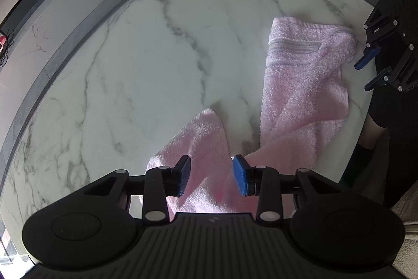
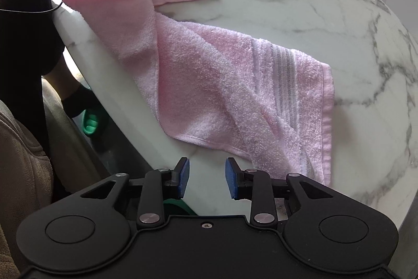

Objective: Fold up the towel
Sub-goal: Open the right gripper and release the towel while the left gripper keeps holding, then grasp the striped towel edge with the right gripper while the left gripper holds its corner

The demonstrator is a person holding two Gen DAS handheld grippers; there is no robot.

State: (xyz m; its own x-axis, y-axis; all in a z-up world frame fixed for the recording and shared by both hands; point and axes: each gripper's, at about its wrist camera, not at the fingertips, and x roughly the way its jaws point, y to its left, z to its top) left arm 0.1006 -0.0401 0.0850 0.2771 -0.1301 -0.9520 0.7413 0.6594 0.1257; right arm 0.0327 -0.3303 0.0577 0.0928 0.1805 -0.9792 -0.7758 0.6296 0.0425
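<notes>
one pink terry towel (image 2: 214, 75), crumpled and twisted with a grey-striped band near its hem, lies on the marble table (image 2: 326, 17) ahead of the right gripper (image 2: 206, 178), whose jaws are spread and empty; the left gripper (image 1: 211, 175) hovers released above the towel's other end.

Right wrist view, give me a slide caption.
Open right gripper hovers beside crumpled pink towel on marble table.

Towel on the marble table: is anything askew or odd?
Yes. The pink towel lies crumpled and twisted, not flat, on the marble table, near its edge. One end bunches up between the open left tongs; the right tongs are open and empty.
</notes>
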